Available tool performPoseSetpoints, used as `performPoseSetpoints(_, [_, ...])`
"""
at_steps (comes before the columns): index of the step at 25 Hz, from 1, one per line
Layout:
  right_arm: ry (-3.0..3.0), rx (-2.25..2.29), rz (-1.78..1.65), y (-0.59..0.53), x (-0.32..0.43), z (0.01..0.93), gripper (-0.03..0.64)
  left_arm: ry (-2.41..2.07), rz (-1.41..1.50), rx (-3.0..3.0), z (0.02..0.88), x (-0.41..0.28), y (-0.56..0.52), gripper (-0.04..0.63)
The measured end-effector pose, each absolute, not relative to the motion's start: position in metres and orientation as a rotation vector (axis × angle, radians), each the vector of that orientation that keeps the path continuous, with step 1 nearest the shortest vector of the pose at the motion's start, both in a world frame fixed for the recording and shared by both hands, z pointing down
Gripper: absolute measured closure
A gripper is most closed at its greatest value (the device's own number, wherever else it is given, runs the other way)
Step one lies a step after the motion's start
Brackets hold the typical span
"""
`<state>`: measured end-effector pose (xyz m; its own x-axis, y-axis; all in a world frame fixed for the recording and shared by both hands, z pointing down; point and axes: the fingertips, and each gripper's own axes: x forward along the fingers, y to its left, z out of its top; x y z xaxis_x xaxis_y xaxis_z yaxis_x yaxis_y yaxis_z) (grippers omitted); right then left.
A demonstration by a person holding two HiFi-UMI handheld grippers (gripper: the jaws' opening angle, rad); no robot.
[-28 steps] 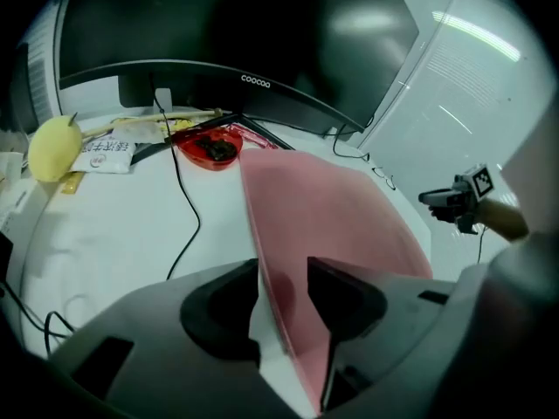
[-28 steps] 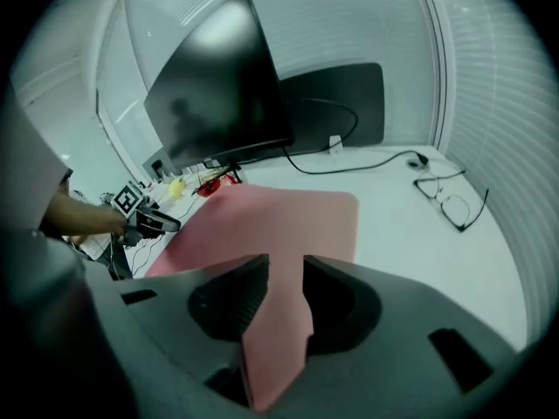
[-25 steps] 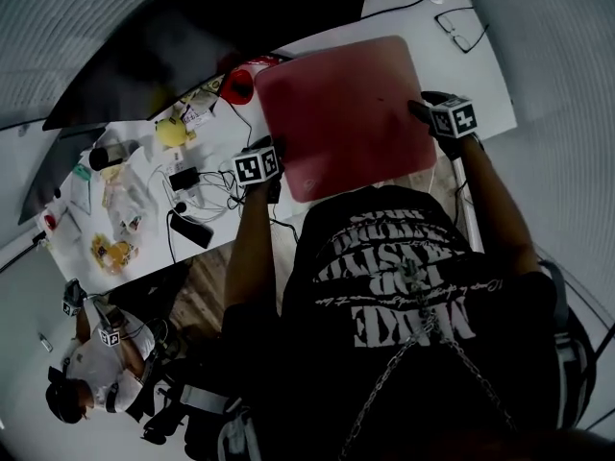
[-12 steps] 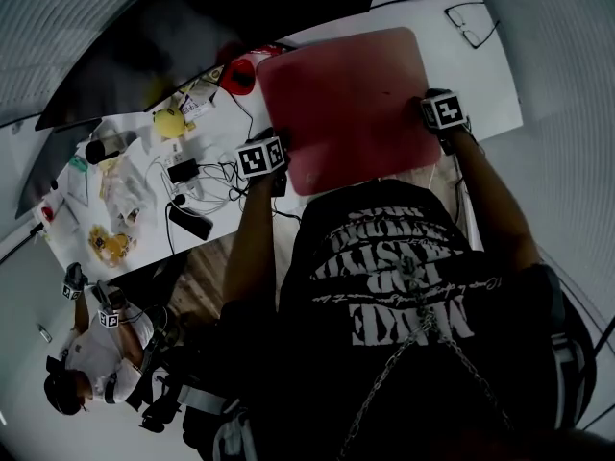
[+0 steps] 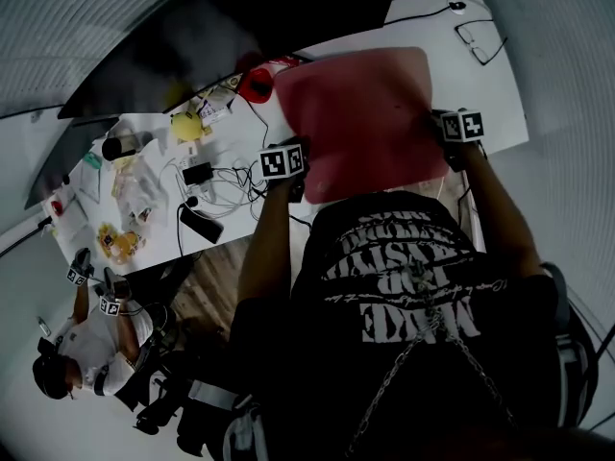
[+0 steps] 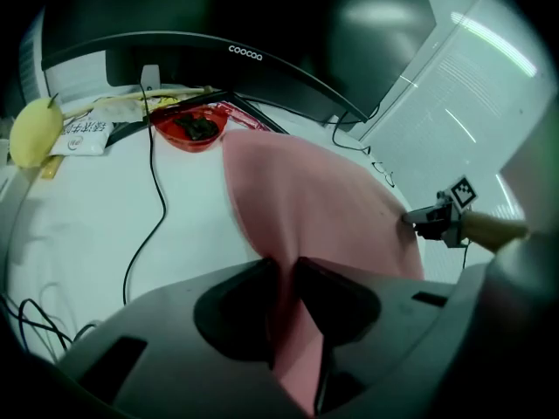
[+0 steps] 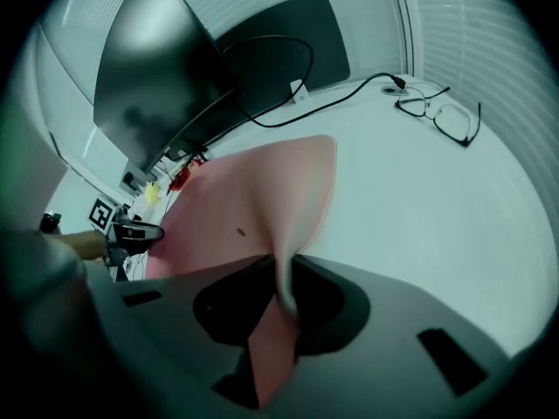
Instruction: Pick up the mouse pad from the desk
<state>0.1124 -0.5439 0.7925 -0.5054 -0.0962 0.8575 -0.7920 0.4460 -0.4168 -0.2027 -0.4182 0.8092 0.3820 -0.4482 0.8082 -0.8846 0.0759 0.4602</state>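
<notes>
Pink and limp, the mouse pad (image 5: 360,123) sits on the white desk (image 5: 495,94) at the person's 12 o'clock, below the dark monitor (image 5: 240,27). It is pinched on 2 opposite sides. The left gripper (image 6: 284,278) has its jaws clamped on the pad's 8 o'clock edge, and the right gripper (image 7: 281,273) has its jaws clamped on the 3 o'clock edge. Both pairs of jaws have just been closing, and in each gripper view a fold of pink sheet stands between the pads, so both grips look made. The edges curl up into the jaws while the middle sags; I cannot tell whether the far edge at 12 o'clock has left the desk. The step in hand is judged to be the lift itself. To do it well, both hands should rise together and at the same pace, so that neither side drags or peels out of its grip. Drawing the 2 grippers slightly apart, toward 9 and 3 o'clock, would take up the slack and keep the sheet from folding on itself. The grips bite near the rim only, so a jerk could pull the soft material free; a slow, steady rise is safer. The red bowl (image 5: 256,84) is just beside the pad's 10 o'clock corner, with loose cables (image 5: 226,185) near the left hand, so that corner should come straight up and not sweep sideways. The glasses (image 5: 480,41) at 1 o'clock lie well apart and pose little risk.
</notes>
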Motion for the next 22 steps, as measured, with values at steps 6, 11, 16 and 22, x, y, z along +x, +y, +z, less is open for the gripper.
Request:
performPoseSetpoints(6, [-2.008, 0.692, 1.193, -0.54, 0.102, 0.767, 0.561, -1.156, 0.286, 1.585, 0.788, -0.199, -0.413, 0.503])
performPoseSetpoints(11, [-2.107, 0.656, 1.295, -0.53, 0.093, 0.722, 0.563, -1.154, 0.191, 1.616, 0.76, -0.189, -0.41, 0.514])
performPoseSetpoints(16, [-2.2, 0.611, 1.317, -0.526, 0.09, 0.69, 0.562, -1.147, 0.109, 1.632, 0.737, -0.178, -0.409, 0.521])
performPoseSetpoints(22, [-2.308, 0.518, 1.301, -0.52, 0.081, 0.655, 0.563, -1.137, 0.051, 1.656, 0.714, -0.169, -0.4, 0.525])
